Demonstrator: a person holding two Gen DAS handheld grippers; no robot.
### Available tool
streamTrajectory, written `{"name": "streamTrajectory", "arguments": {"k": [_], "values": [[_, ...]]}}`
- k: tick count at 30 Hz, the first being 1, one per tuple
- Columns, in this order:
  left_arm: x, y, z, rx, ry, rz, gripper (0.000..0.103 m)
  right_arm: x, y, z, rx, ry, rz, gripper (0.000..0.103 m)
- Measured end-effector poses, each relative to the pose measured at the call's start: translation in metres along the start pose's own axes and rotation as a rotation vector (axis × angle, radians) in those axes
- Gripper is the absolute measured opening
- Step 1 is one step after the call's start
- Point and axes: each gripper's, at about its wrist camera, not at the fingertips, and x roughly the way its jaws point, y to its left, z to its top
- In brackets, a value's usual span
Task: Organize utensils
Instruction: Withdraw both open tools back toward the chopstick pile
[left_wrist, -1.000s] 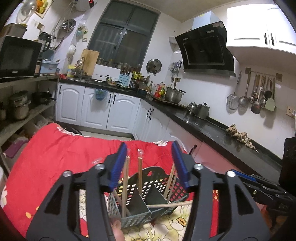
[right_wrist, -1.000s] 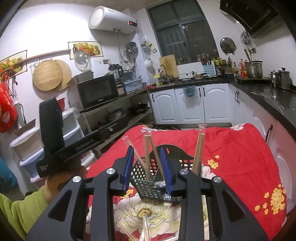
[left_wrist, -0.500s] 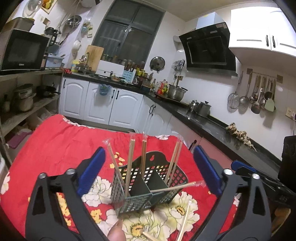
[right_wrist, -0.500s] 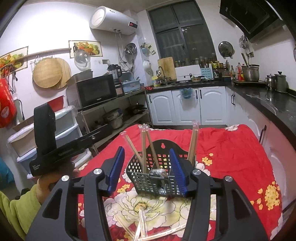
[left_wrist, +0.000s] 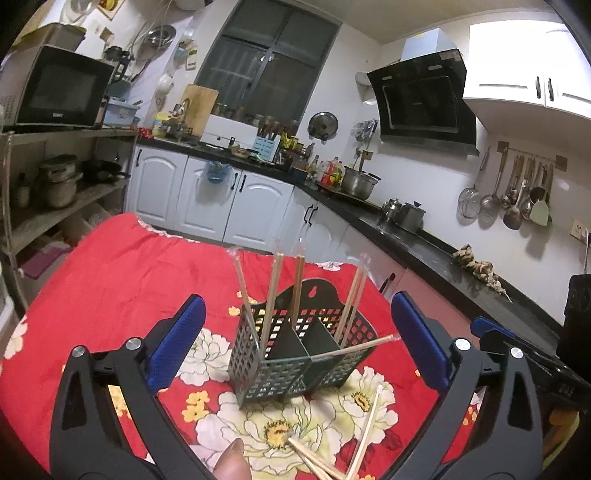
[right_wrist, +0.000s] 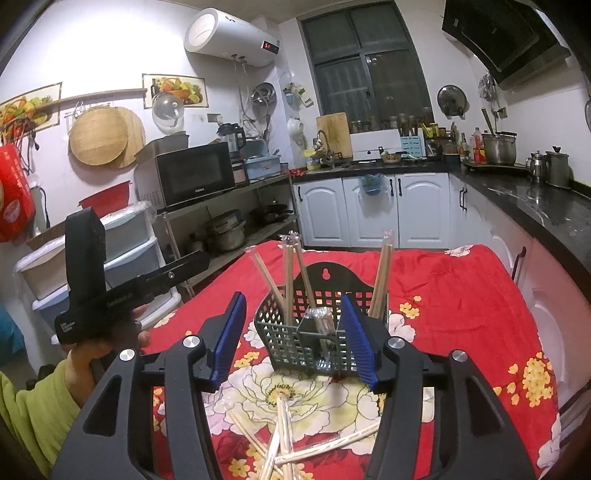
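Observation:
A dark grey perforated utensil basket (left_wrist: 295, 354) with inner dividers stands on the red flowered tablecloth (left_wrist: 110, 280); it also shows in the right wrist view (right_wrist: 314, 332). Several wrapped wooden chopstick pairs (left_wrist: 275, 291) stand in its compartments, and one pair (left_wrist: 354, 347) lies tilted across its rim. Loose chopsticks (right_wrist: 280, 439) lie on the cloth in front of it. My left gripper (left_wrist: 295, 350) is wide open and empty, just short of the basket. My right gripper (right_wrist: 293, 339) is open and empty, its fingers level with the basket's near side.
The left hand-held gripper's body (right_wrist: 96, 295) is to the left in the right wrist view. White cabinets (left_wrist: 207, 199) and a black counter (left_wrist: 443, 254) with pots run behind and right of the table. A shelf with a microwave (right_wrist: 195, 173) stands left.
Both grippers opened and drew back from the basket. The left jaws, shut around chopsticks a second ago, are now wide apart; the chopsticks stand in the basket.

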Motion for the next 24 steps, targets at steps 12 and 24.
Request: {"name": "streamTrajectory", "arguments": {"k": [12, 24], "values": [[0.001, 0.004, -0.021, -0.015, 0.066, 0.008, 0.093, 0.000, 0.005, -0.022, -0.012, 0.053, -0.010, 0.052], [0.009, 0.004, -0.044, -0.014, 0.139, 0.011, 0.093, 0.002, 0.007, -0.050, -0.050, 0.115, -0.038, 0.052]]}}
